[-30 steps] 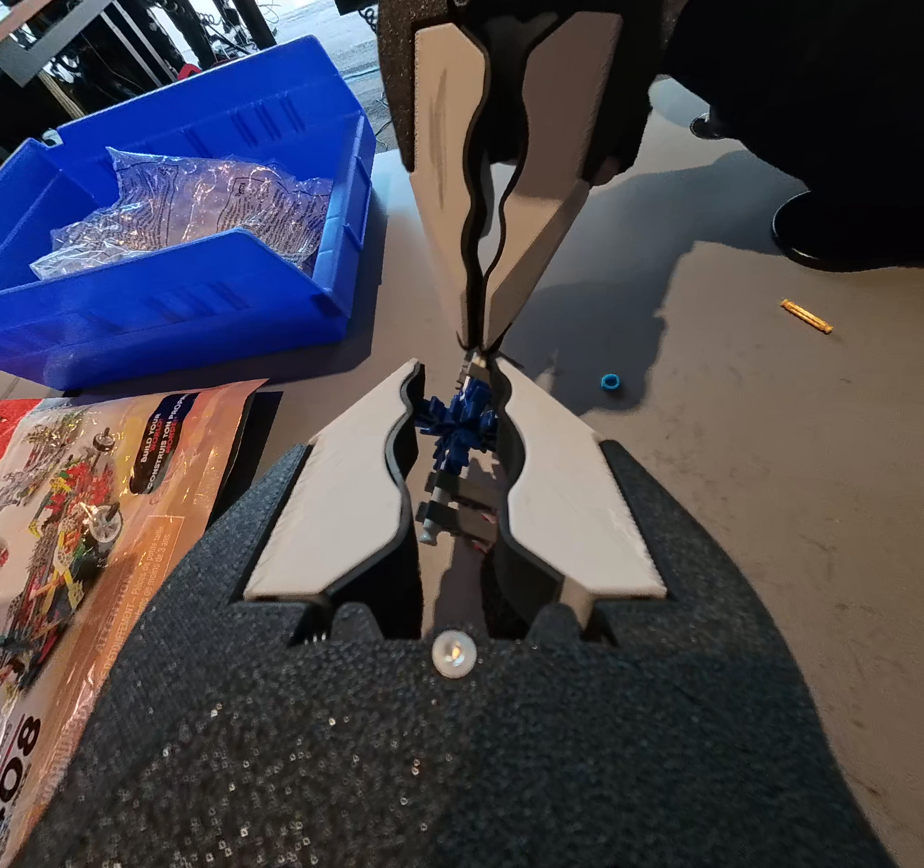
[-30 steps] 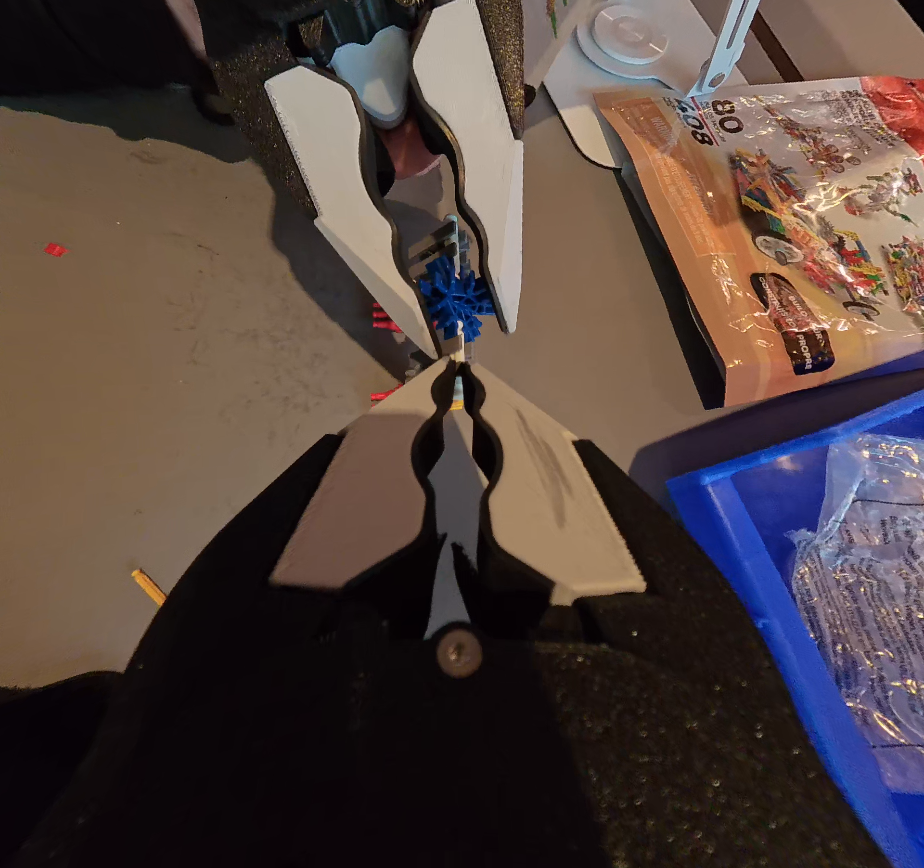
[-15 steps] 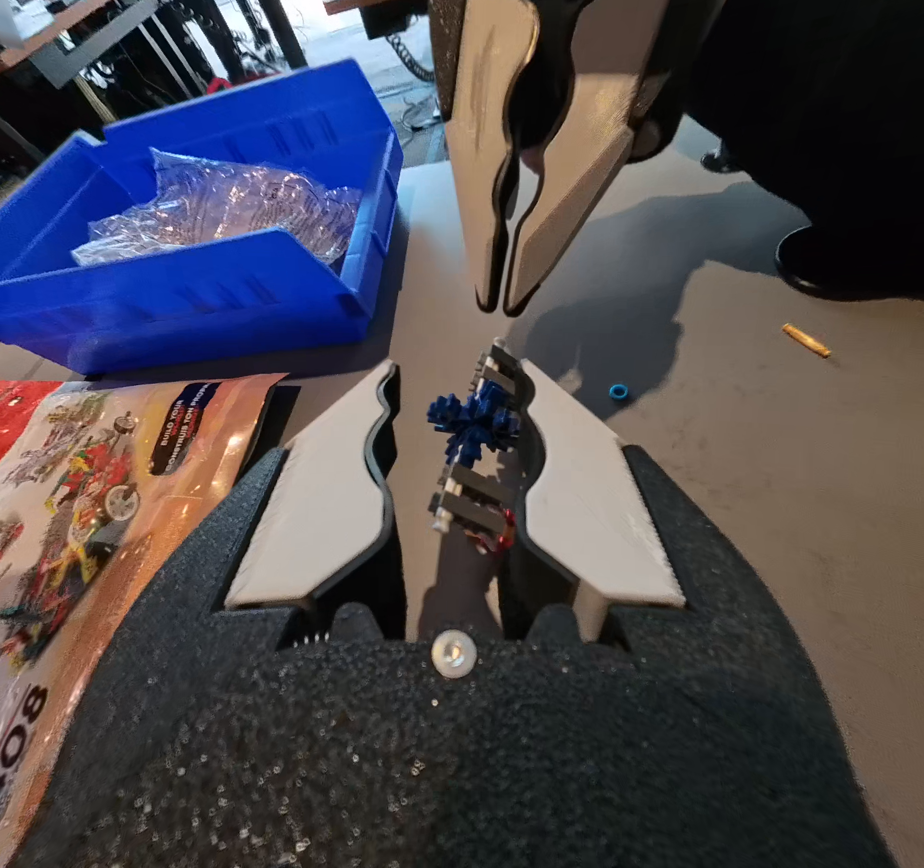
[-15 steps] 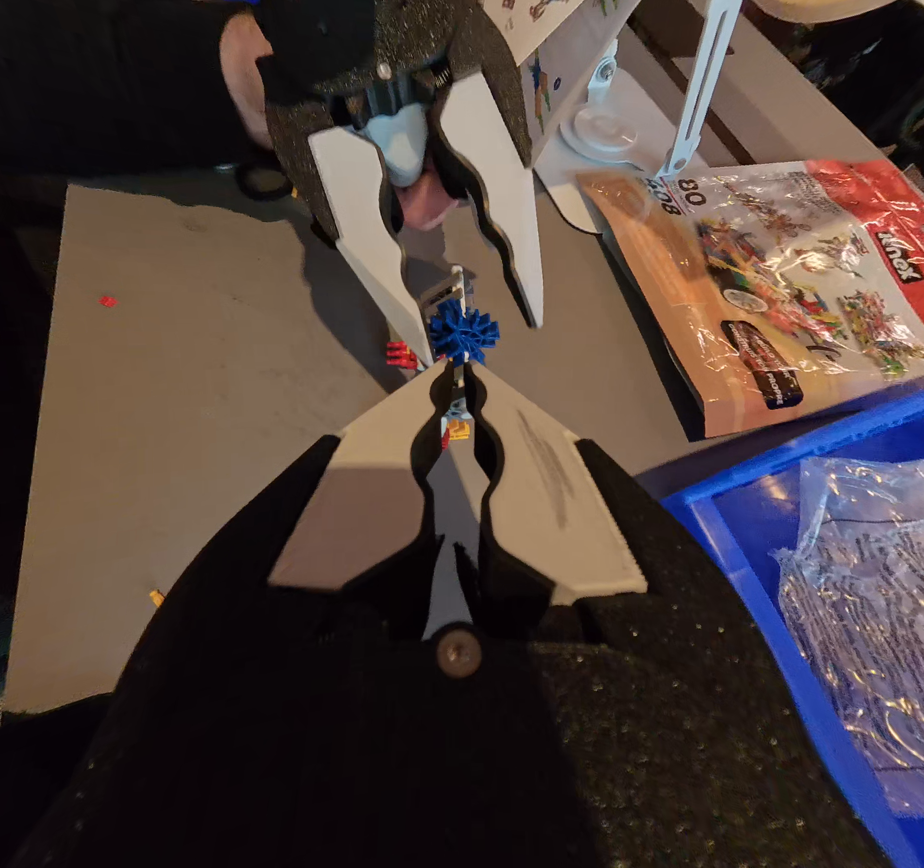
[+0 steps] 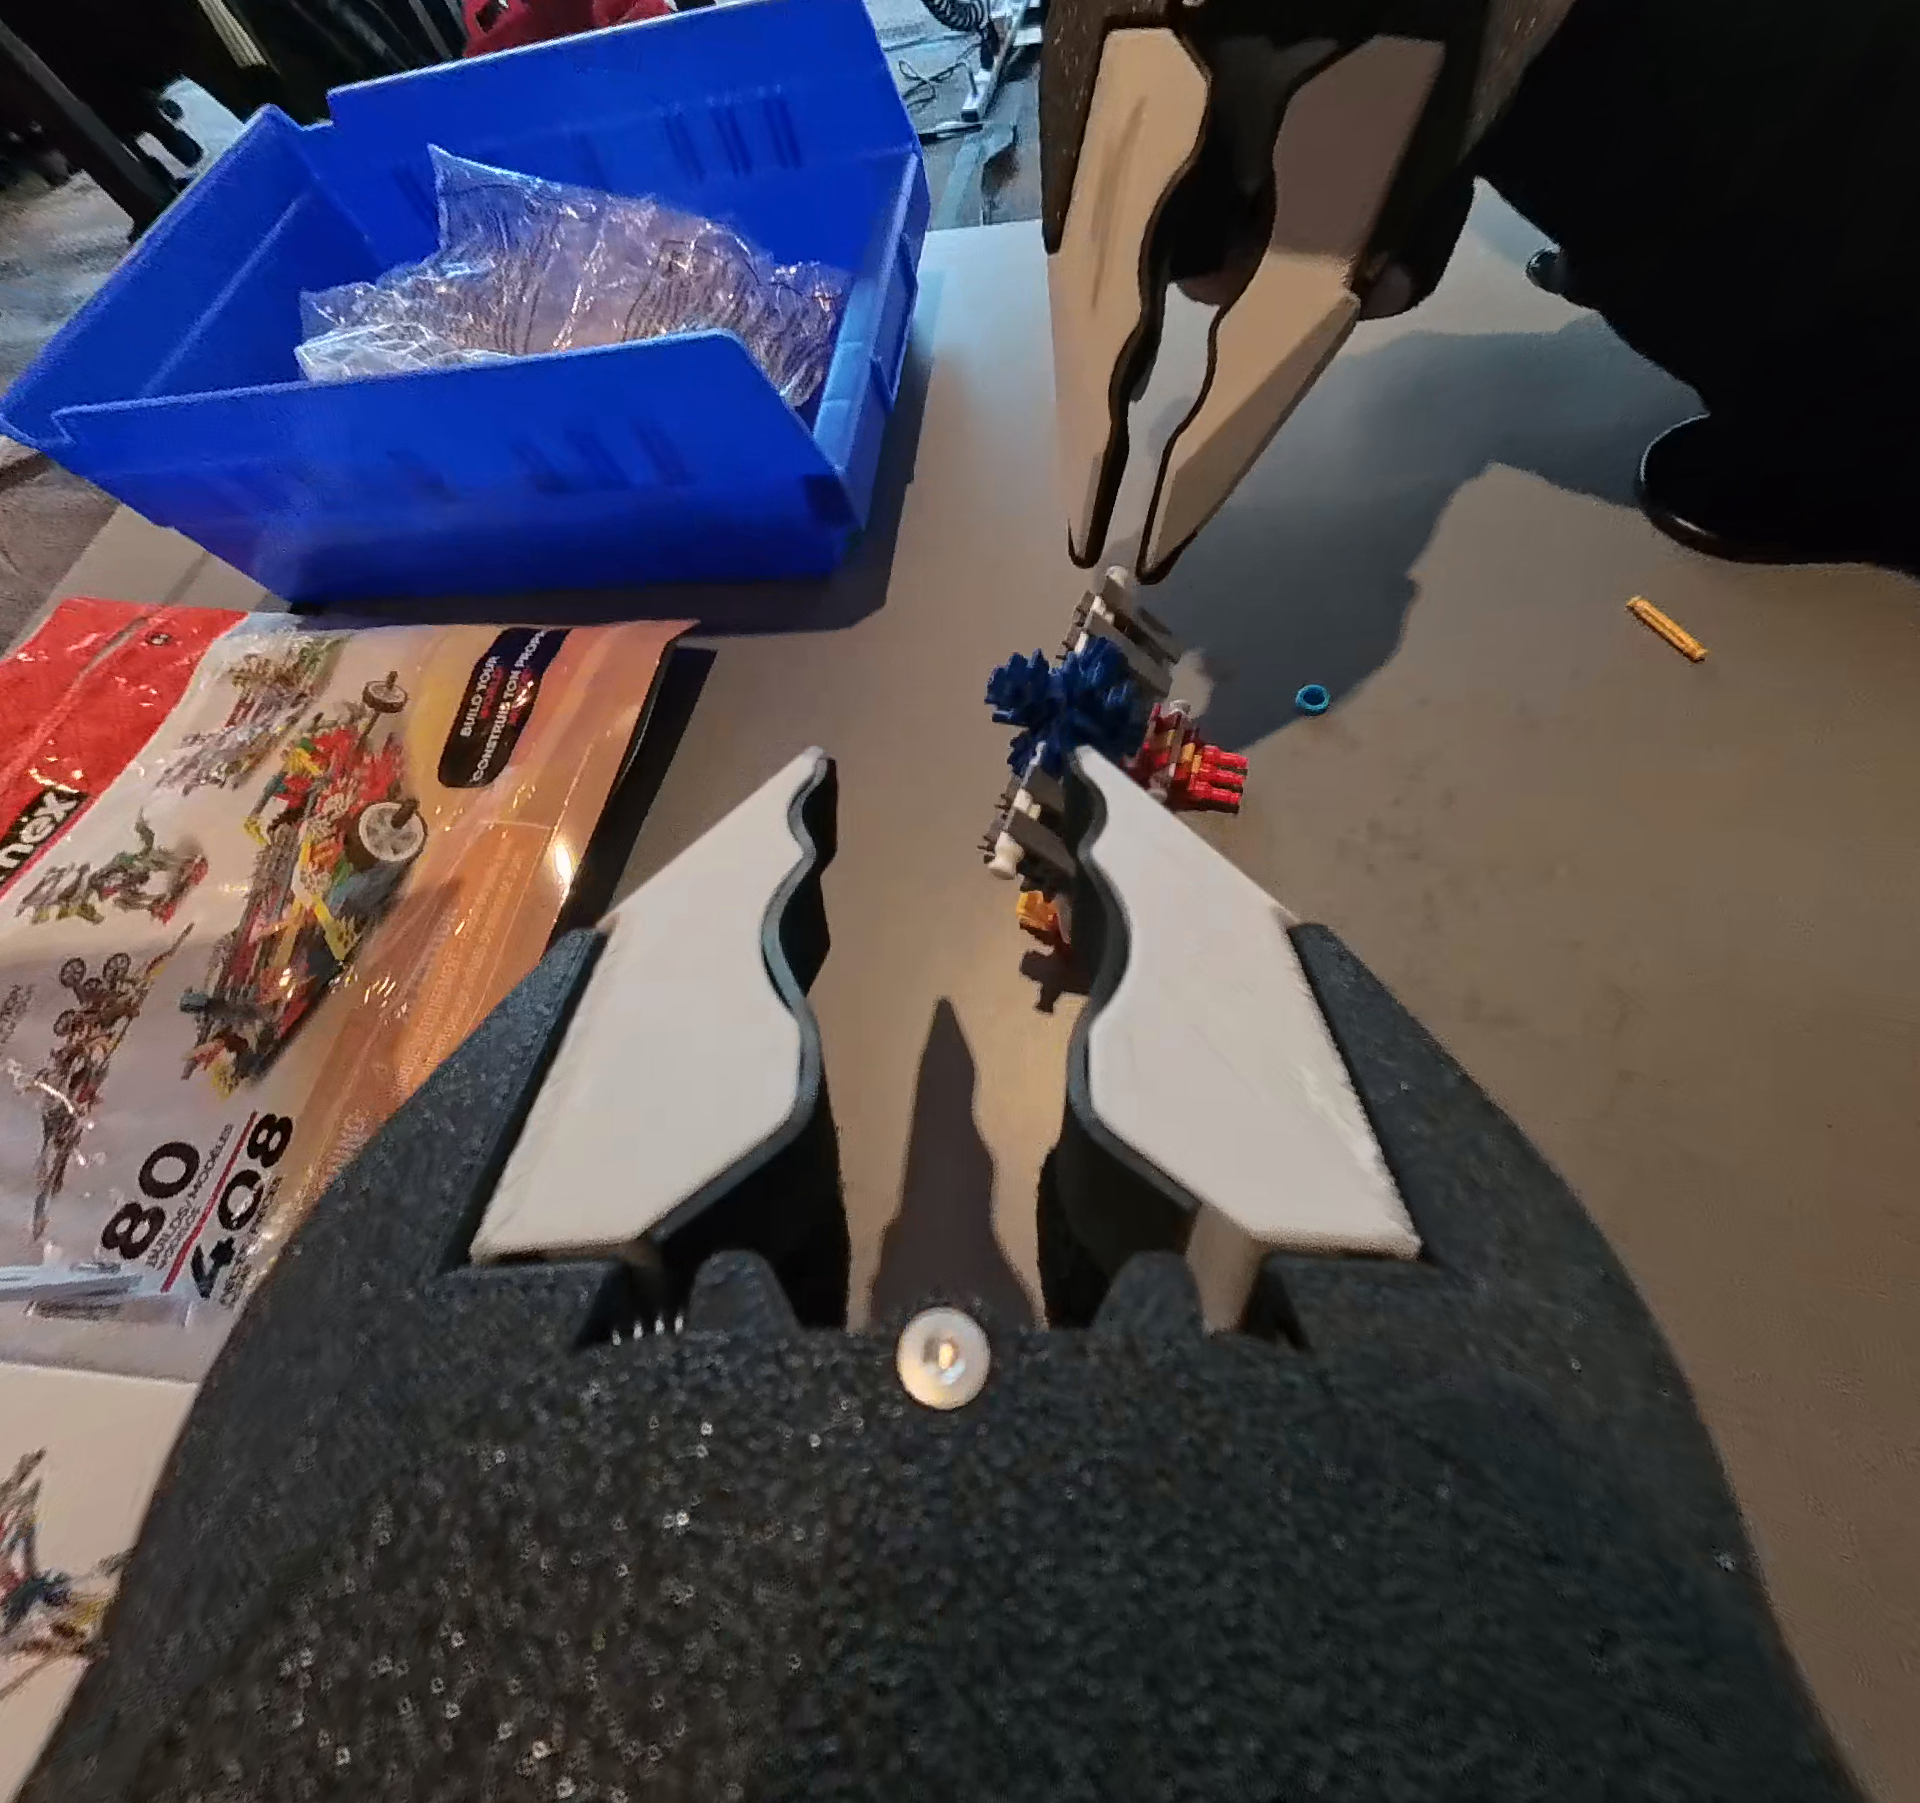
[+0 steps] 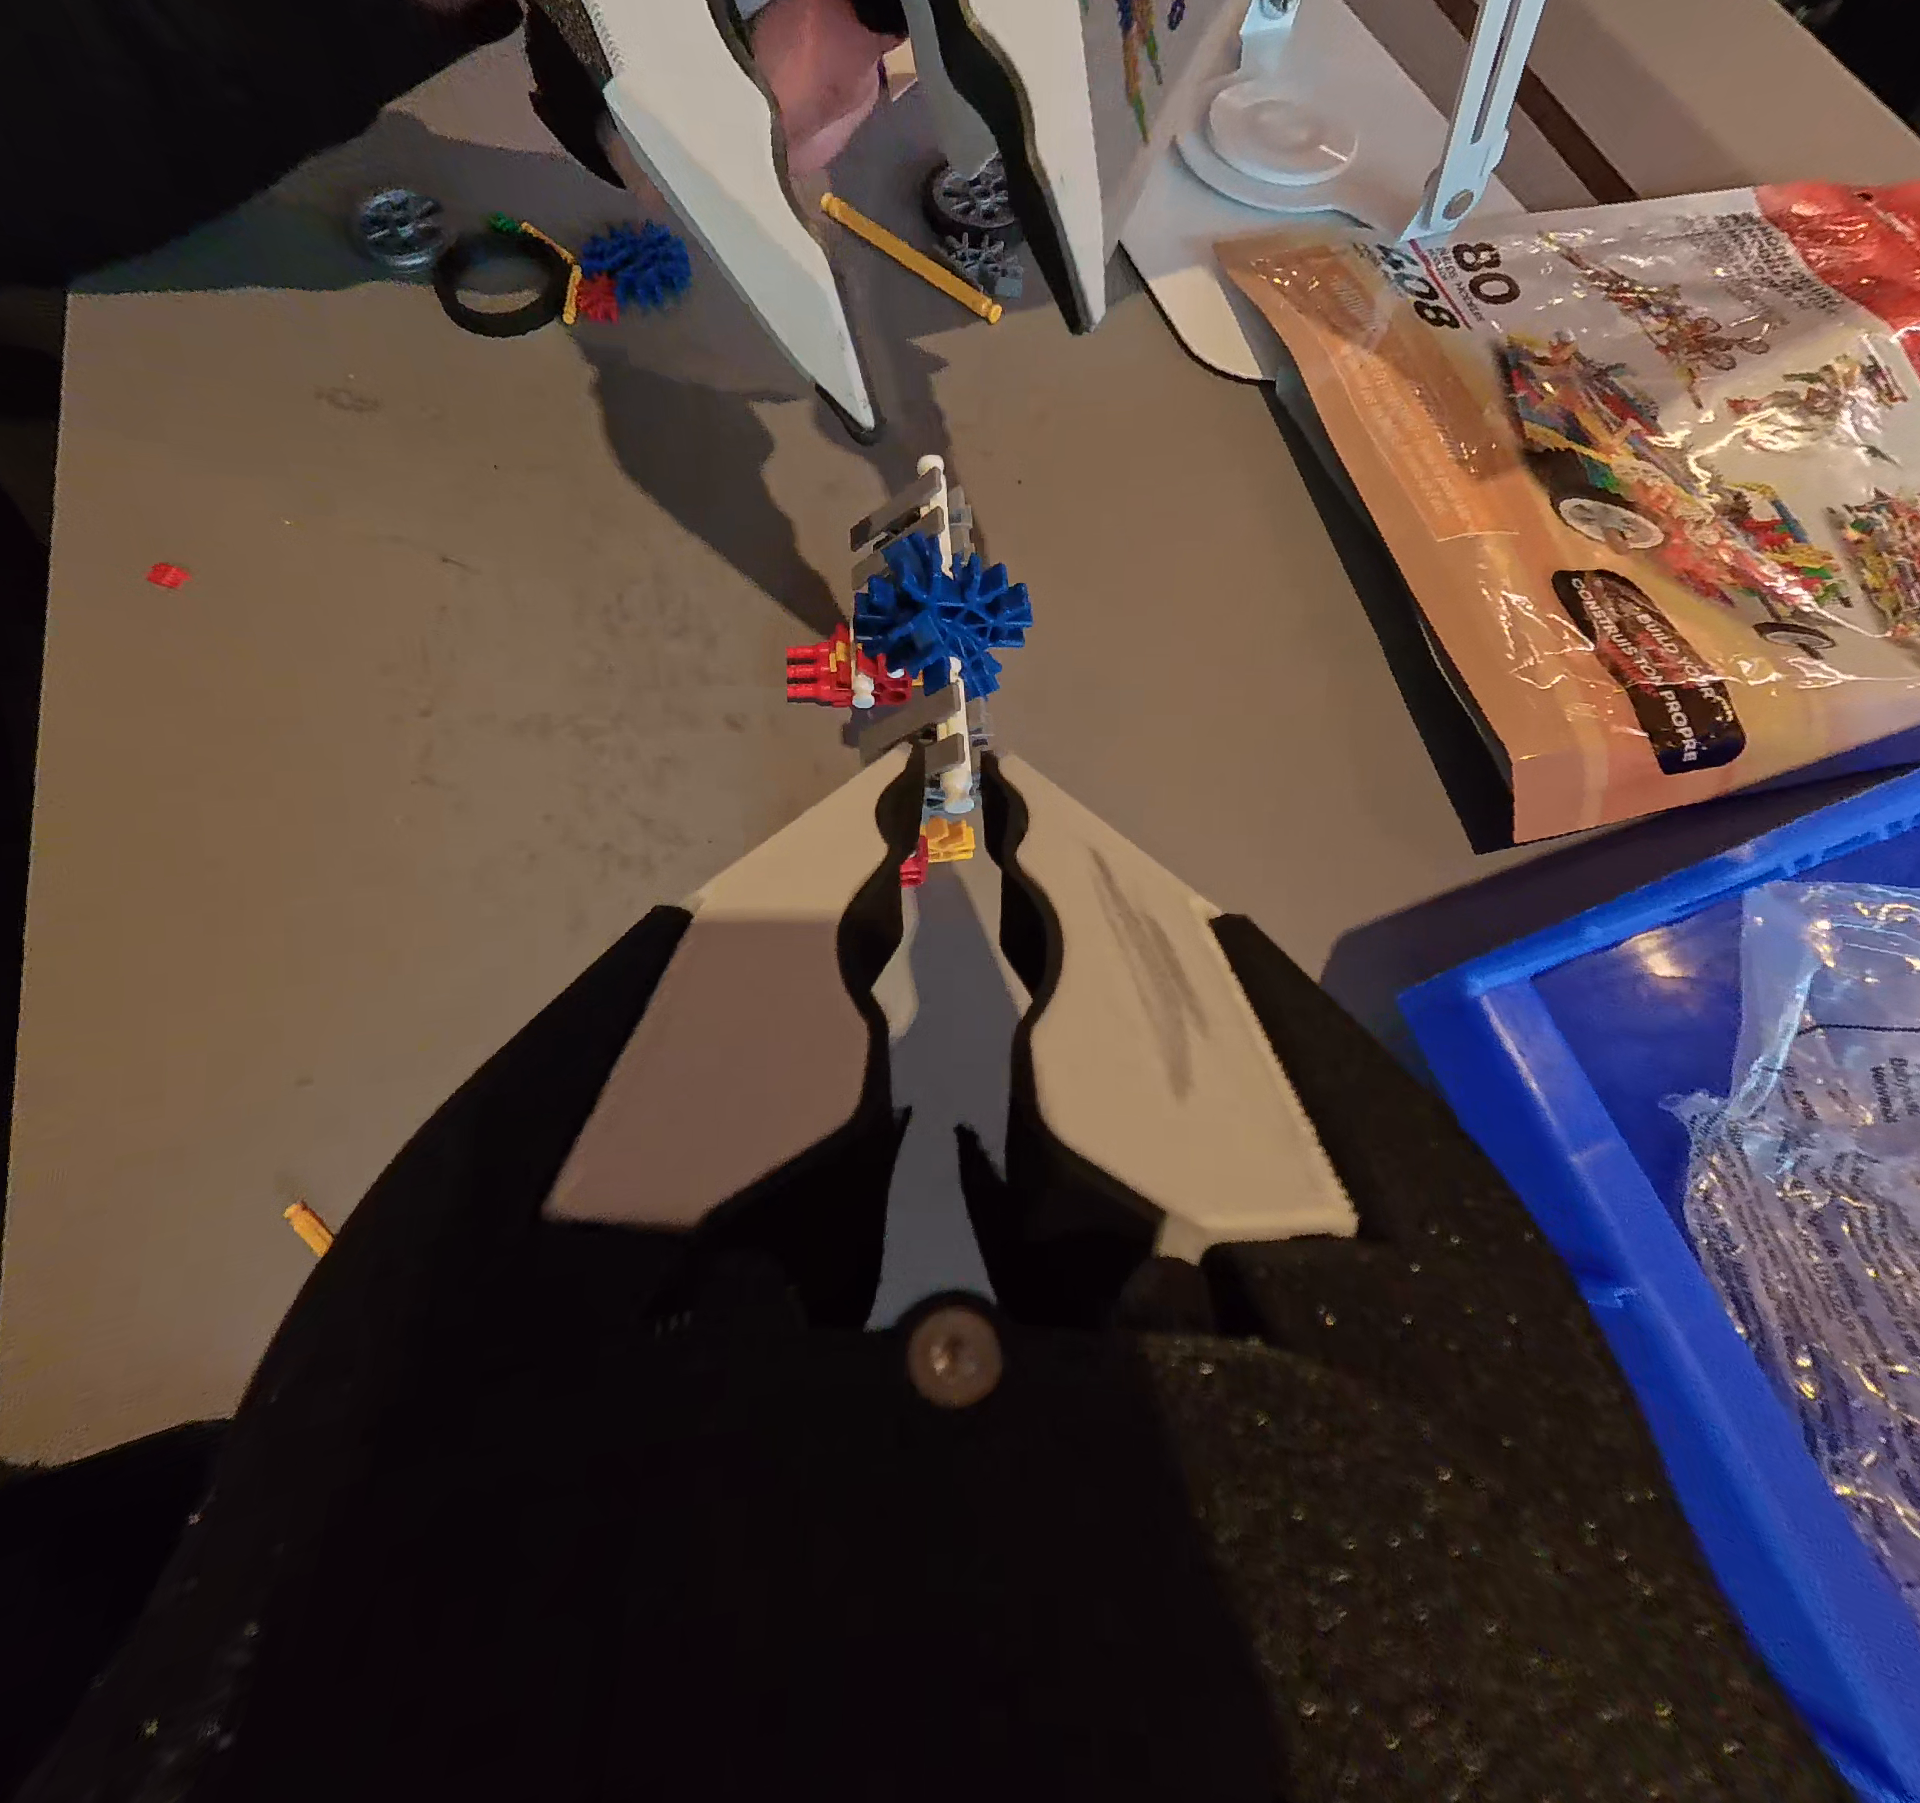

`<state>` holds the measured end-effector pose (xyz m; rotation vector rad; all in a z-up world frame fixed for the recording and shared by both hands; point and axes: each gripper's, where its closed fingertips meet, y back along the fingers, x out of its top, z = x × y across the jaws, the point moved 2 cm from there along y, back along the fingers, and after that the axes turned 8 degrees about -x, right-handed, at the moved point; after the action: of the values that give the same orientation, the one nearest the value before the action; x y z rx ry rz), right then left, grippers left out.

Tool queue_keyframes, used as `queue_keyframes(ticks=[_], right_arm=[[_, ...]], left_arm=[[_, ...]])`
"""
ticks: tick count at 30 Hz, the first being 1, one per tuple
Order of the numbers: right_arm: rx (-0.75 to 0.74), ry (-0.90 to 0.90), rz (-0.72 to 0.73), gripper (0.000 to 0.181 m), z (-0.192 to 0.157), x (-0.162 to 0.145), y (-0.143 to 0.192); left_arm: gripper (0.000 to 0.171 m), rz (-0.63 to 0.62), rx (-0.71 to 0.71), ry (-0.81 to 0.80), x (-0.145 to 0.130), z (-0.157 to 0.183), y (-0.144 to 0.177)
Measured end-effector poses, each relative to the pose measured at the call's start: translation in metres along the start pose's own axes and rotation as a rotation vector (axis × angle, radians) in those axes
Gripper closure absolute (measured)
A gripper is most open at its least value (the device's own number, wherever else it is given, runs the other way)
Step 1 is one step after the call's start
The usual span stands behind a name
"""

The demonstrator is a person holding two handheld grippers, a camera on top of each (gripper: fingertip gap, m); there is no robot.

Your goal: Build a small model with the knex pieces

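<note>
A small toy build (image 5: 1060,704) of a blue snowflake connector, grey plates and a white rod hangs over the grey table (image 5: 1558,1026). My right gripper (image 6: 951,761) is shut on the near end of its white rod; the blue connector (image 6: 940,615) sits just past my fingertips. In the left wrist view the right gripper (image 5: 1117,564) comes down from above onto the rod's far end. My left gripper (image 5: 951,777) is open and empty, its right finger beside the build. It shows at the top of the right wrist view (image 6: 966,366), apart from the build.
A blue bin (image 5: 468,486) holding a clear plastic bag (image 5: 582,299) stands at the back left, with a toy kit bag (image 5: 260,870) beside it. Loose parts lie about: red pieces (image 6: 821,673), a black tyre (image 6: 494,288), grey wheels (image 6: 400,226), a yellow rod (image 6: 909,259), a blue ring (image 5: 1313,697). A white stand (image 6: 1278,132) is by the kit bag. Spacing between my two grippers at the tips: around 7 cm.
My left gripper has opened, let go of the build and drawn back from it. My right gripper keeps hold of the rod end and both views have risen above the table.
</note>
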<state>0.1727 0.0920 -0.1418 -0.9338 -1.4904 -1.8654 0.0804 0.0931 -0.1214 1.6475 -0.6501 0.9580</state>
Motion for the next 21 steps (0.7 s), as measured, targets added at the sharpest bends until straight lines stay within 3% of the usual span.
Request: queue_keyframes(ticks=[6,13,21], right_arm=[[0.001,0.006,-0.023,0.174,-0.001,-0.004,-0.003],[0.025,0.005,-0.051,0.157,-0.007,-0.006,-0.006],[0.023,0.021,-0.054,0.161,-0.009,-0.006,-0.01]], left_arm=[[0.131,-0.042,-0.018,-0.012,-0.006,0.005,-0.004],[0.128,-0.122,-0.063,0.006,-0.025,0.009,-0.009],[0.139,-0.157,-0.093,0.001,-0.037,0.012,-0.024]])
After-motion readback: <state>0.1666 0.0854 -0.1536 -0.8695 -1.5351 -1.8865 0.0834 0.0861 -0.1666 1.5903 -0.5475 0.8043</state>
